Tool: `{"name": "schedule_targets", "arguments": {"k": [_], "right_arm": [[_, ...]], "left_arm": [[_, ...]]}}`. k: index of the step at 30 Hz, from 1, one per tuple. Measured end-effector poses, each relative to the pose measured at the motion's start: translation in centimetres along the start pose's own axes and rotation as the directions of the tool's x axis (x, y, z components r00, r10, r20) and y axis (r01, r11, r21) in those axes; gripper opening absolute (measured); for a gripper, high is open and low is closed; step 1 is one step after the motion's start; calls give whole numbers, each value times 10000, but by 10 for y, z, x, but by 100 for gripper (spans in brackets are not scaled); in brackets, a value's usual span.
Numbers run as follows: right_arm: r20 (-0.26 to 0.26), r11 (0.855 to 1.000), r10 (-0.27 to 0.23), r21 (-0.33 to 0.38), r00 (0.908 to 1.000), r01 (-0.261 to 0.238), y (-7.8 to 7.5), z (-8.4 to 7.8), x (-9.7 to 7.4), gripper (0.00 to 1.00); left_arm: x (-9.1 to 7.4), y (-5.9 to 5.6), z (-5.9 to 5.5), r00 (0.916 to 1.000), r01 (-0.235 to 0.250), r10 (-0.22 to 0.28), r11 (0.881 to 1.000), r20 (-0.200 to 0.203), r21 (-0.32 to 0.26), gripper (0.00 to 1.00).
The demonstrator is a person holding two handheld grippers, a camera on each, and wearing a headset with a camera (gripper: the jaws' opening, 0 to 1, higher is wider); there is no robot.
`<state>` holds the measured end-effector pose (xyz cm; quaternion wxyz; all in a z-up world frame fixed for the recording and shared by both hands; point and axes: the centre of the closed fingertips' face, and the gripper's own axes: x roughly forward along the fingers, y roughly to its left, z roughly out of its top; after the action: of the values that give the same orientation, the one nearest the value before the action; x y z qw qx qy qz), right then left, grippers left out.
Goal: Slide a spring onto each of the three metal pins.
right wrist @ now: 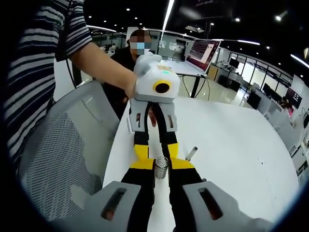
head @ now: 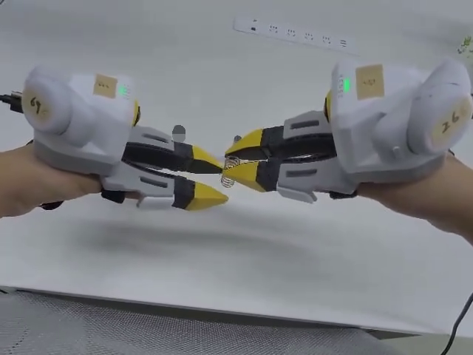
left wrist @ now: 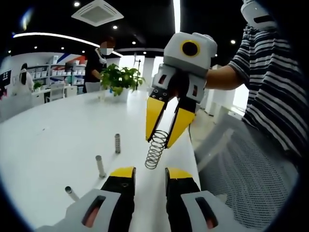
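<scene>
The head view is bright and washed out, the white table [head: 236, 281] close to glare, with a soft grey shadow [head: 148, 237] below the jaws. Both gripper views are dark above the jaws, lit by ceiling lamps [left wrist: 176, 14], and bend strongly at the edges. The spring [left wrist: 155, 150] at the jaws is sharp, the room beyond soft.

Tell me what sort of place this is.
Probably an open-plan office or showroom: a long white table, a leafy green potted plant and a grey mesh office chair suggest it.

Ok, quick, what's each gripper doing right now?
Left gripper: open, holding nothing.
Right gripper: closed on a spring.
</scene>
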<state>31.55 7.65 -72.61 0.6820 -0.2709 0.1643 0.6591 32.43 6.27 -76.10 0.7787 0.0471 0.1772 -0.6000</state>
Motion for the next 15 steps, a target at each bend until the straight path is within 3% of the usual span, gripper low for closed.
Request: {"name": "schedule_targets", "arguments": {"k": [15], "right_arm": [[-127,9997,-239,15,9996,239,-6,-7,0,7]], "left_arm": [[-30,16,-12,9956,-930,933,9949,50,-390,29]]}}
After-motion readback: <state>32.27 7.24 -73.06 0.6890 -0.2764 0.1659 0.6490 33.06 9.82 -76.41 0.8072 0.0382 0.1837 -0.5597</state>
